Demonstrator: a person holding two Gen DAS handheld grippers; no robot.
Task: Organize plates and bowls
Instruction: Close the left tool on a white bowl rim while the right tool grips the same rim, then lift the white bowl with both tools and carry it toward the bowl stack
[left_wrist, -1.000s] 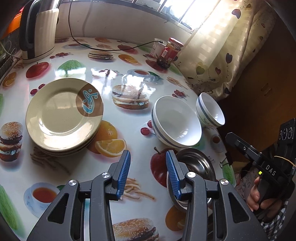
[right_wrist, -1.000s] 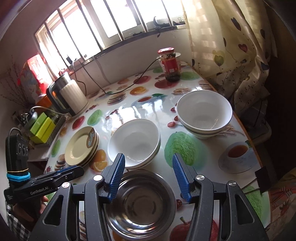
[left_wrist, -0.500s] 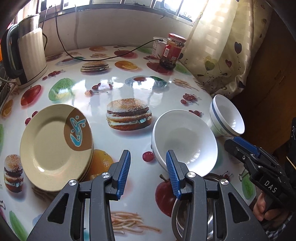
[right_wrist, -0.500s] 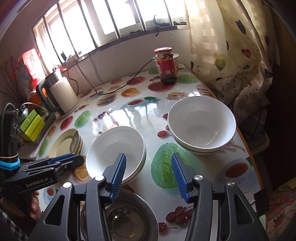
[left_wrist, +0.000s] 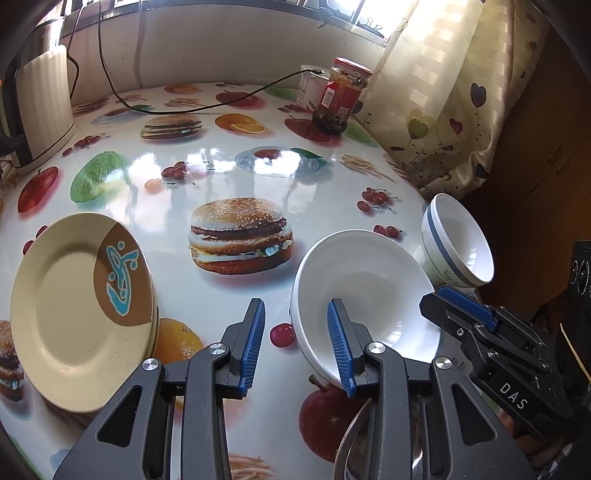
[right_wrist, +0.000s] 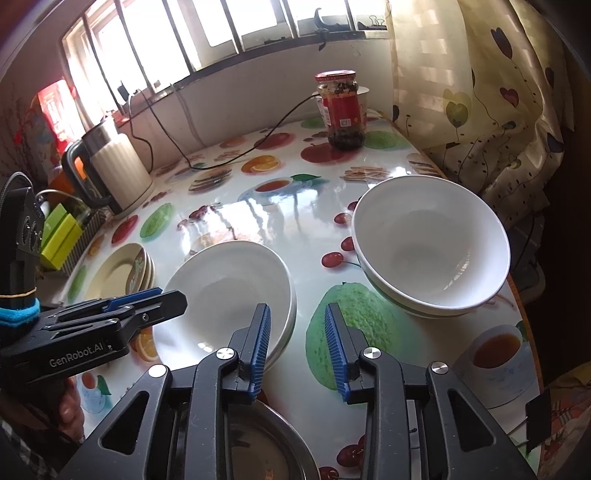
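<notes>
Both the left hand-held gripper (left_wrist: 295, 347) and right hand-held gripper (right_wrist: 297, 347) gape, holding nothing, near nested white bowls (right_wrist: 236, 291).

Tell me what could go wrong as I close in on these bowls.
1. The blue-striped bowl stands near the table edge; a nudge could tip it off.
2. The left gripper is open beside the white bowl, one finger over its rim; closing now might pinch poorly and slip.
3. The right gripper hangs over the metal bowl; the two could collide.
</notes>
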